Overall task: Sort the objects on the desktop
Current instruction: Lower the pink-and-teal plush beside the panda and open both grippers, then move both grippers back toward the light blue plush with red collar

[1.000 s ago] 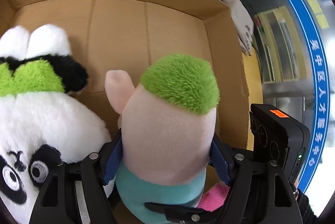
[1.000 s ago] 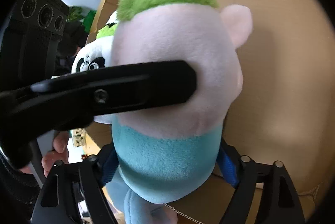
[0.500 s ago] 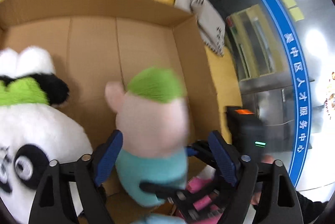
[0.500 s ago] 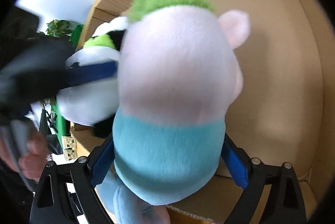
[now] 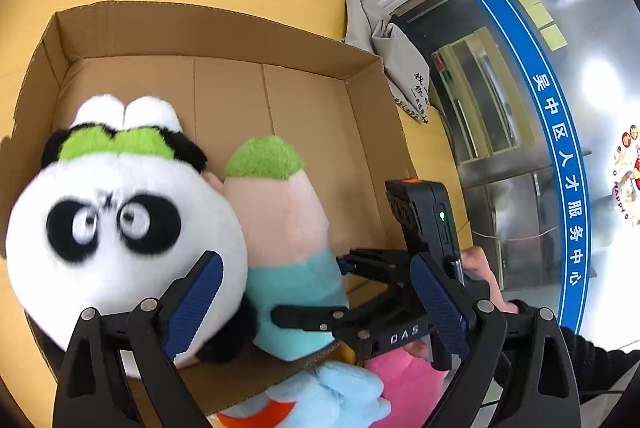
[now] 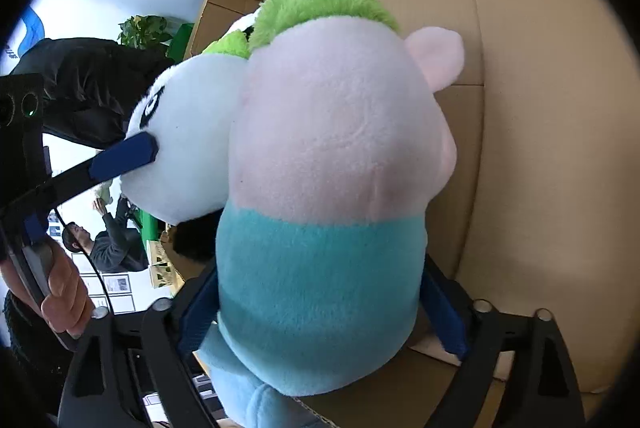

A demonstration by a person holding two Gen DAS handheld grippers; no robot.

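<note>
The left gripper (image 5: 316, 298) has its jaws spread wide and opening, with nothing pressed between the pads. Ahead of the jaws a pig toy (image 5: 286, 248) with a green tuft stands upright in a cardboard box (image 5: 224, 28), its teal body just beyond the gap. A panda toy (image 5: 116, 224) leans against it on the left, and the left blue pad overlaps the panda's cheek in this view; whether it touches, I cannot tell. The right gripper (image 5: 362, 292) reaches in from the right, crossing the gap between the left jaws and crowding the pig toy's lower side. A pink toy (image 5: 404, 376) and a pale blue toy (image 5: 340, 392) lie outside the box's near edge, below the jaws.

In the right wrist view the right gripper's jaws stand wide, flanking the pig toy's teal body; whether they touch it I cannot tell. The left gripper's blue pad (image 6: 124, 156) lies at the panda toy's face.
</note>
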